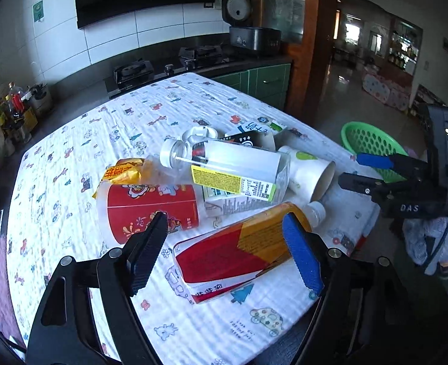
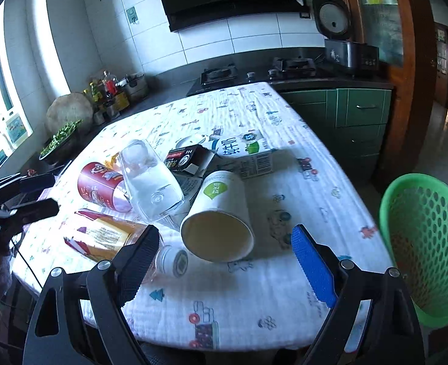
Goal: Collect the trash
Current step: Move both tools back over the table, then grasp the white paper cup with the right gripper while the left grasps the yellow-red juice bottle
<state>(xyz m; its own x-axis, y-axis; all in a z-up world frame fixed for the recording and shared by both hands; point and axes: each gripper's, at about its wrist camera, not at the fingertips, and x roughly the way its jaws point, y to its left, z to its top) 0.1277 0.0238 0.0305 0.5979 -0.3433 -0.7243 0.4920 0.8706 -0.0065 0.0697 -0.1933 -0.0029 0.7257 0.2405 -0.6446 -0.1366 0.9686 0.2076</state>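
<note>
While a heap of trash covers the middle of the cloth-covered surface (image 2: 284, 289), the green basket (image 2: 430, 243) stands just off its right edge, and its meshed inside shows nothing in the part that is visible. A white paper cup (image 2: 221, 213) lies on its side with its open mouth toward the near edge; it is empty. A clear plastic bottle (image 1: 224, 167), also on its side, rests on top of the heap, neck toward the far left corner and base toward the cup, and looks empty. A red cup (image 1: 151, 210) lies beside it with its long axis running left to right.

The left hand-held gripper (image 1: 224, 243) hangs over the near edge with its 2 fingers spread wide, pinching nothing. Between and just beyond them lies an orange and red bottle (image 1: 239, 246), flattened, its long axis slanting from the near left up to the right, its white cap (image 2: 172, 258) toward the right edge.

The right hand-held gripper (image 2: 224, 258) is likewise spread wide and empty. From its own camera the paper cup sits just ahead, between the lines of its fingers, apart from both. A milk carton (image 2: 248, 155) and a black box (image 2: 187, 159) lie farther back in the heap.
</note>
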